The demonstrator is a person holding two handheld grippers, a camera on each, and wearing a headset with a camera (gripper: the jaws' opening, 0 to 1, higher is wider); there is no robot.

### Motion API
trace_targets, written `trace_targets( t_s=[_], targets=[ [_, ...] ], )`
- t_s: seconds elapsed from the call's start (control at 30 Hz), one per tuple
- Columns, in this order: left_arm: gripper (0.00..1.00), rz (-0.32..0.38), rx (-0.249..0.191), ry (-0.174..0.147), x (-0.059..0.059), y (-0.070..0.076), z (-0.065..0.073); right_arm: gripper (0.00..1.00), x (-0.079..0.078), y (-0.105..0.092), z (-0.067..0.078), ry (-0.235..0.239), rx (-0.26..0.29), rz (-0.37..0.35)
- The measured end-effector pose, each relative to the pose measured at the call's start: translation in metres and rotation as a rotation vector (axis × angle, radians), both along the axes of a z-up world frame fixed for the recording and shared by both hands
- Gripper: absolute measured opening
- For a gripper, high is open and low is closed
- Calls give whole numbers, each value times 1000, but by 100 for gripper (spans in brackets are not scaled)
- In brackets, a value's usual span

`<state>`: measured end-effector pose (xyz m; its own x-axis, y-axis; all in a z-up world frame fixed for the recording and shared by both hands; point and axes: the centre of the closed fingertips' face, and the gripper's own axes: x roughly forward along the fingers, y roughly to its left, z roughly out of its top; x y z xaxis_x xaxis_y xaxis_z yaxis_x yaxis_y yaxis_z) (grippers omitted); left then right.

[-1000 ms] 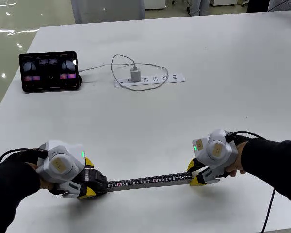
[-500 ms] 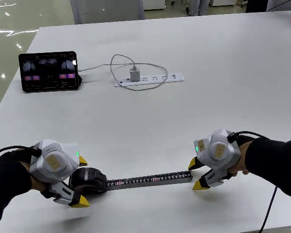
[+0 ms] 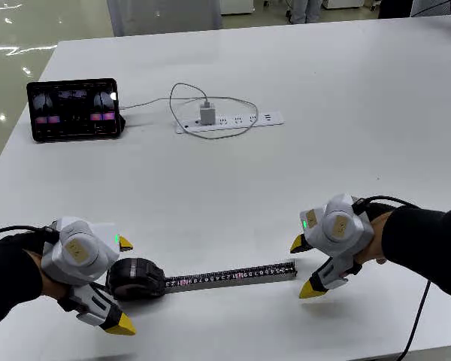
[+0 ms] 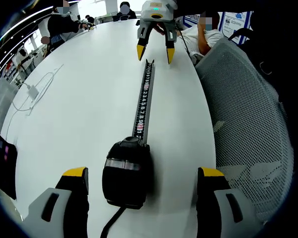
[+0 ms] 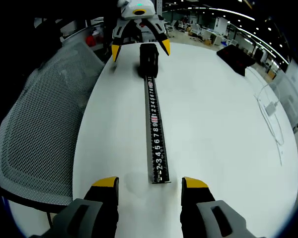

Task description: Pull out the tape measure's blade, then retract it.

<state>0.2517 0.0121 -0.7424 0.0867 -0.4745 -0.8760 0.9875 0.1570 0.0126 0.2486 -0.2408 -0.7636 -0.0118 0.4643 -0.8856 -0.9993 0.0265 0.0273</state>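
Gaping empty, left gripper (image 4: 143, 172) straddles the rigid tape measure case (image 4: 126, 171); right gripper (image 5: 149, 182), likewise open, could pinch the thin springy blade (image 5: 155, 131)

Head view high, looking down over the desk (image 3: 323, 90); gripper views low, close, facing each other along the shared tape (image 4: 141, 116).

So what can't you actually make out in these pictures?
Tablet screen, head view: images too small to read.
Tape measure, left gripper view: underside hidden by its own case; its dark cord cut off by the bottom edge.
Blade figures, head view: too small to read.
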Motion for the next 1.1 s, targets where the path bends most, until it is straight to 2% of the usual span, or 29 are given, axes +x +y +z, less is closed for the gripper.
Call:
trace_targets(
  t_s=[0.17,0.3,0.33,0.47,0.53,0.6,0.67,0.8,0.87,0.9,0.93,1.0,1.03,1.1],
  targets=[
    [99,6,-14,0,-3,-1,1,55,-5,1,-2,20,-4,2],
    [99,11,-25,4,-3,-1,1,65,-4,-1,-5,15,-1,-17],
    [99,33,-28,11,-3,1,0,67,-4,-2,-5,20,10,-39],
    [99,111,-83,23,0,-2,0,72,-3,-5,-5,22,34,-86],
    [99,170,-114,26,3,-3,1,79,-3,-3,-3,41,81,-153],
    [99,215,-140,46,2,-2,1,87,-2,-7,-4,49,92,-206],
    [99,235,-141,49,0,1,0,92,-2,-10,-4,40,107,-222],
    [99,290,-163,40,0,7,-2,99,-1,-17,-3,36,139,-310],
    [99,339,-194,22,4,9,0,99,2,-21,-2,11,150,-336],
    [99,349,-216,9,5,9,3,99,3,-25,-2,3,159,-360],
    [99,349,-219,-6,6,11,4,99,3,-26,-1,3,171,-374],
    [99,384,-241,-63,12,14,9,99,3,-32,2,-3,184,-417],
    [99,402,-257,-73,14,15,12,99,1,-34,2,1,182,-427],
    [99,451,-287,-113,20,20,16,99,-1,-40,3,-9,186,-455]
  ],
)
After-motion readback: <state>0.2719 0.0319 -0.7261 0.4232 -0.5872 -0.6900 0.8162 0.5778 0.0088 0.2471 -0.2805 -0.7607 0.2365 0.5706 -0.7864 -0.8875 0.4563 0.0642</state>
